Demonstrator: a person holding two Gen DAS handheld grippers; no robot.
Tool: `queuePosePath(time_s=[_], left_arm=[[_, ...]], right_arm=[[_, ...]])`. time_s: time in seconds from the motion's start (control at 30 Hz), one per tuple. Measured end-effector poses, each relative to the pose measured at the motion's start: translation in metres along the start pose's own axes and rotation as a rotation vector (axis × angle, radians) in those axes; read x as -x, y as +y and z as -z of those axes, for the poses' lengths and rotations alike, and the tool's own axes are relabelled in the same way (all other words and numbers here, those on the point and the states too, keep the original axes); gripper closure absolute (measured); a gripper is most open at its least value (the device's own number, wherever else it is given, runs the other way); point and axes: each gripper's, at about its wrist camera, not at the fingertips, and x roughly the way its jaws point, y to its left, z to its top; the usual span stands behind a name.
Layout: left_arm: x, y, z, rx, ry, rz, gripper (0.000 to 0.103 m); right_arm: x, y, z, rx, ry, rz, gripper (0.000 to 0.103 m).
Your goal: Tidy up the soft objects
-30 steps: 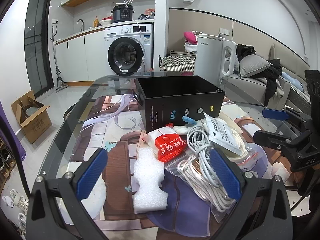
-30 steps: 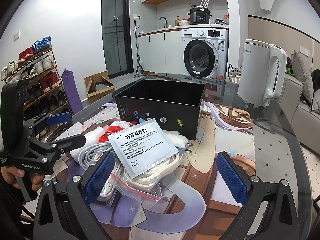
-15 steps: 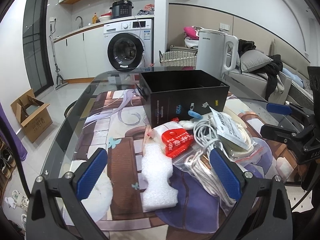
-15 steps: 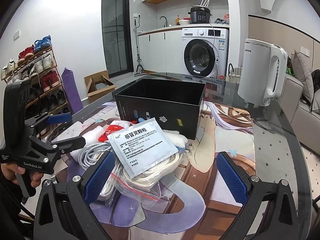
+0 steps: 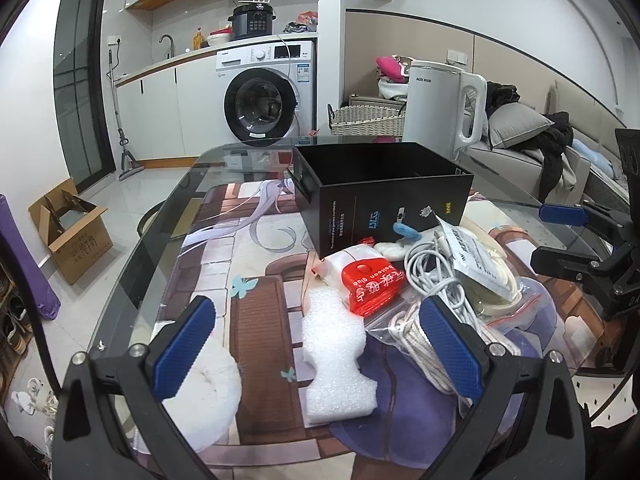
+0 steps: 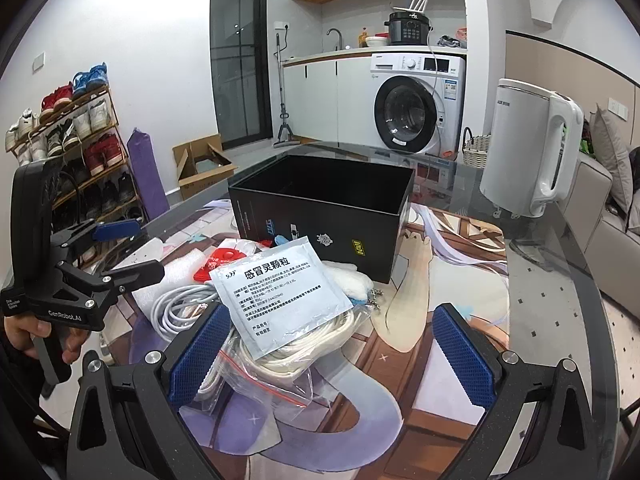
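An open black box (image 5: 384,196) (image 6: 320,208) stands on the glass table. In front of it lies a pile: a white foam piece (image 5: 336,352), a red-and-white packet (image 5: 370,284), a coiled white cable (image 5: 436,268) (image 6: 176,308), a pale sachet with printed text (image 6: 280,292) (image 5: 472,260), and a zip bag of white rope (image 6: 304,352) (image 5: 412,332). My left gripper (image 5: 320,344) is open and empty, hovering just above the foam piece. My right gripper (image 6: 328,352) is open and empty above the sachet and rope bag.
A white electric kettle (image 6: 528,152) (image 5: 440,104) stands behind the box to the right. A white round pad (image 5: 204,396) lies at the table's near left edge. A cardboard box (image 5: 68,232) and a shoe rack (image 6: 68,152) stand on the floor.
My left gripper has drifted a little left and back, so the pile sits further right in its view. The right gripper has barely moved. Both stay open.
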Motion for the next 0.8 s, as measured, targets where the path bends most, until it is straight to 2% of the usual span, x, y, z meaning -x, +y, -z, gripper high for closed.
queuePosePath(time_s=[0.33, 0.8], left_arm=[[-0.005, 0.005, 0.002, -0.003, 0.013, -0.025, 0.001], [-0.013, 0.008, 0.007, -0.001, 0.043, -0.023, 0.001]], right_arm=[[-0.014, 0.001, -0.008, 0.032, 0.037, -0.031, 0.000], [-0.035, 0.006, -0.011, 0.076, 0.090, -0.066, 0.000]])
